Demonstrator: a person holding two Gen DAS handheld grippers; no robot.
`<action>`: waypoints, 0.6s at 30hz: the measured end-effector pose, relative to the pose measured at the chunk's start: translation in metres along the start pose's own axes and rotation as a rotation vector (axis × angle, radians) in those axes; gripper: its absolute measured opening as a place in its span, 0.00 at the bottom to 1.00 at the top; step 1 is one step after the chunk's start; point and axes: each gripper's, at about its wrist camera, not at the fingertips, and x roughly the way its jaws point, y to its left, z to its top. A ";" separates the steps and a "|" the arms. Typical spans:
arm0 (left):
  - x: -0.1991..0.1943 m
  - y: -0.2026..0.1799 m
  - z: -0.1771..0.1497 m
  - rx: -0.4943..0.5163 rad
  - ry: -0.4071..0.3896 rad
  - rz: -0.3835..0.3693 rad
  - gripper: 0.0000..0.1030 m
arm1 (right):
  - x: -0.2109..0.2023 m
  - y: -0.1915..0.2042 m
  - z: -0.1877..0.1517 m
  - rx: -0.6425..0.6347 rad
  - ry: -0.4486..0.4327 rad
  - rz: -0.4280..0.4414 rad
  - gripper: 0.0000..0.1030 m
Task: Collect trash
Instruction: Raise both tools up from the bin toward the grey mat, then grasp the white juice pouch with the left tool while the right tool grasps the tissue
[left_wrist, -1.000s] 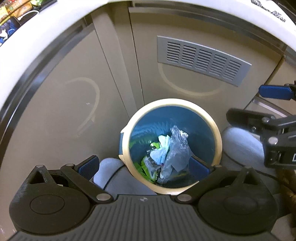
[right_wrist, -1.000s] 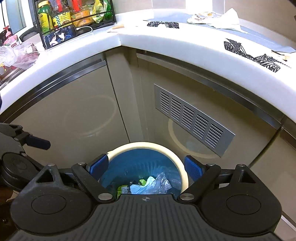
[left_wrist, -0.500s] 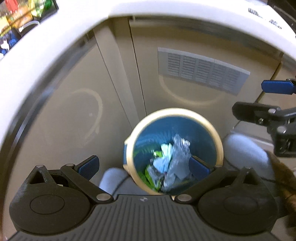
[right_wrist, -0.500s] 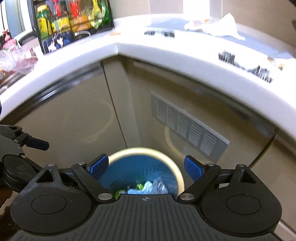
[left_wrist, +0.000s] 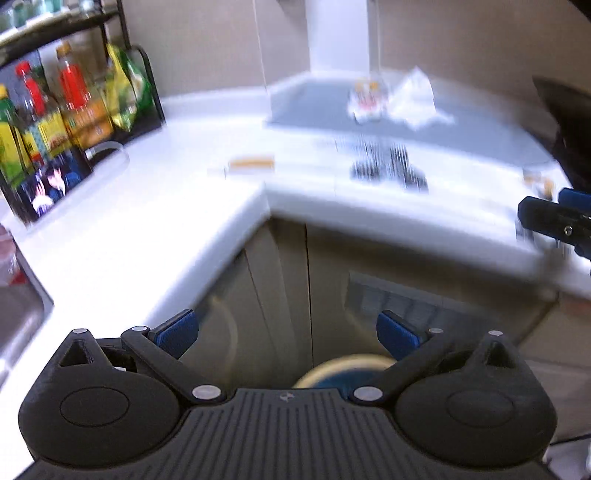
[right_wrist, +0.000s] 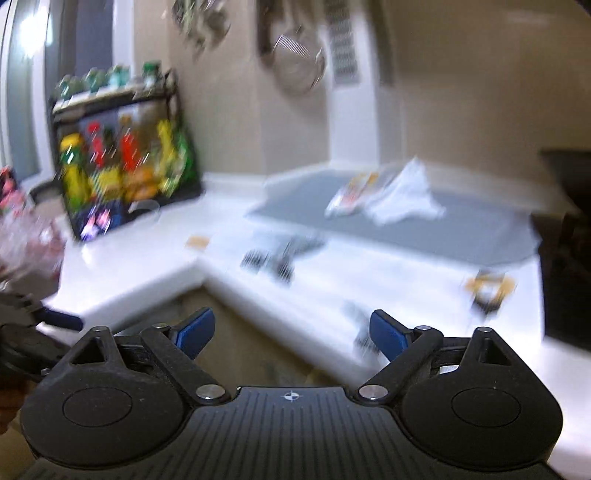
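Both tools are up at the level of the white surface (left_wrist: 155, 221), and everything is smeared with motion. The left tool (left_wrist: 286, 330) has its jaws spread wide with nothing between them; the right tool (right_wrist: 291, 330) is likewise agape and empty. The bin (left_wrist: 343, 371) sits on the floor below the corner, only its cream rim showing. Trash is left on the surface: a crumpled white tissue (right_wrist: 404, 197) and a wrapper (right_wrist: 351, 194) touching it on the grey mat (right_wrist: 461, 229), and small scraps (right_wrist: 489, 286) near the edge. I would let the swing settle first, then bring one tool low over the tissue, jaws straddling its raised peak, and pinch it there. The bottle rack (left_wrist: 70, 107) stands well apart, out of the way.
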 end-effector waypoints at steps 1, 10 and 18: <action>0.000 0.000 0.008 -0.007 -0.022 0.007 1.00 | 0.005 -0.006 0.008 0.007 -0.016 -0.018 0.93; 0.036 0.000 0.102 -0.055 -0.171 0.003 1.00 | 0.088 -0.059 0.073 0.141 -0.077 -0.157 0.99; 0.116 -0.026 0.196 0.001 -0.250 -0.065 1.00 | 0.194 -0.138 0.123 0.453 -0.052 -0.319 0.99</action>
